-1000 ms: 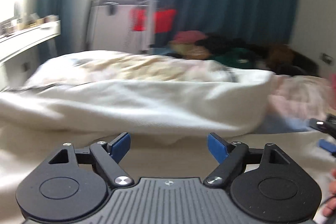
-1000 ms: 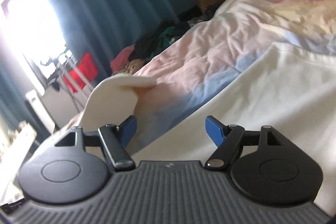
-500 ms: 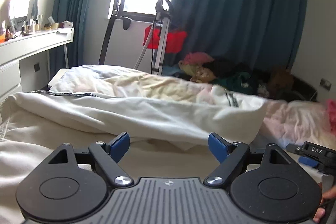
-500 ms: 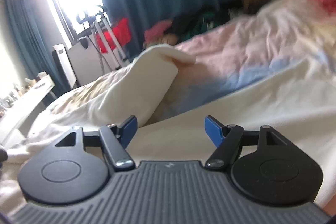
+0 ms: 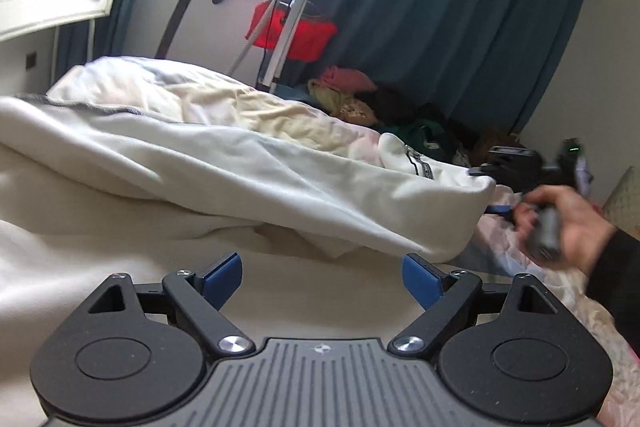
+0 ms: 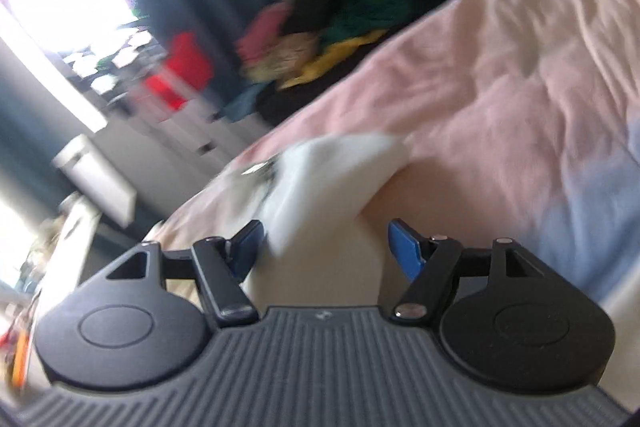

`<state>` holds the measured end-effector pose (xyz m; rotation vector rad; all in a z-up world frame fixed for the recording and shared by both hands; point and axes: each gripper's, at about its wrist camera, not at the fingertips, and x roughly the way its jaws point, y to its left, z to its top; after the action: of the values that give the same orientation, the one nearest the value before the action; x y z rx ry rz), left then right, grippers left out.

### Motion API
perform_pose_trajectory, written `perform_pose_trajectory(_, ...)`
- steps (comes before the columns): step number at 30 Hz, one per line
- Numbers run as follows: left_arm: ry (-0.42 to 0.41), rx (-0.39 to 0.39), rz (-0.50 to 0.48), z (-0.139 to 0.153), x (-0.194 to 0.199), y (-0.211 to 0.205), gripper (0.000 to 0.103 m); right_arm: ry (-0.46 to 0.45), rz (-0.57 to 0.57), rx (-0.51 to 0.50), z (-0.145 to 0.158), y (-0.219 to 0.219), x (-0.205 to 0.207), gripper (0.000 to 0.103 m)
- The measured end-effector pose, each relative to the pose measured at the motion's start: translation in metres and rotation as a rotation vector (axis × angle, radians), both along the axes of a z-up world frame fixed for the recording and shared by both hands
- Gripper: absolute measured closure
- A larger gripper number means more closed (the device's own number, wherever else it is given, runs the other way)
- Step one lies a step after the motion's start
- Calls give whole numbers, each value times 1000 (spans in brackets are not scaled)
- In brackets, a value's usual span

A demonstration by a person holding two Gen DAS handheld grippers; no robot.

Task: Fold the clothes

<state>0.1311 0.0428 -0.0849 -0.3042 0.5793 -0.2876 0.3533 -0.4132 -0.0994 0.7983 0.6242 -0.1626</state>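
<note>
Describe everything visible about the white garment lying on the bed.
The white, soft, fleecy-looking garment lies crumpled across the bed, one thick fold doubled over a flatter layer nearest the open left gripper. A dark-trimmed edge runs along its far left side, and a black-and-white band marks its raised right end. The open right gripper faces that end, fabric between its fingers, unpinched. Motion blur hides finer detail.

one cream garment (image 5: pixel 248 163), one bed (image 6: pixel 520 75), two grippers, one red bag (image 5: pixel 296 35)

Left gripper (image 5: pixel 322 277) and right gripper (image 6: pixel 324 247) both agape.
</note>
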Motion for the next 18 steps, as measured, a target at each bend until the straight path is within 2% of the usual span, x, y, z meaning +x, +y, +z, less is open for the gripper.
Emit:
perform_pose_trajectory(2, 6, 9, 7, -7, 9, 2, 14, 13, -46, 68, -14, -12, 24, 34)
perform_pose_trajectory(4, 17, 12, 6, -12, 19, 4, 15, -15, 1, 63, -18, -10, 44, 52)
perform_pose_trajectory(5, 15, 20, 12, -15, 22, 5, 16, -27, 28, 35, -15, -4, 51, 71)
perform_pose_trajectory(6, 12, 28, 19, -19, 26, 6, 17, -40, 55, 8, -12, 3, 58, 86)
perform_pose_trajectory(9, 36, 51, 50, -28, 31, 8, 20, -110, 25, -122, 14, 19, 53, 95)
perform_pose_trajectory(11, 46, 54, 55, -30, 33, 9, 22, -175, -19, -199, 33, 25, 42, 95)
perform_pose_trajectory(15, 10, 63, 71, -21, 23, 9, 23, -299, -142, -249, 71, 9, -10, 96)
perform_pose_trajectory(18, -23, 59, 82, -10, 13, 12, 23, -369, -185, -338, 98, -1, -61, 96)
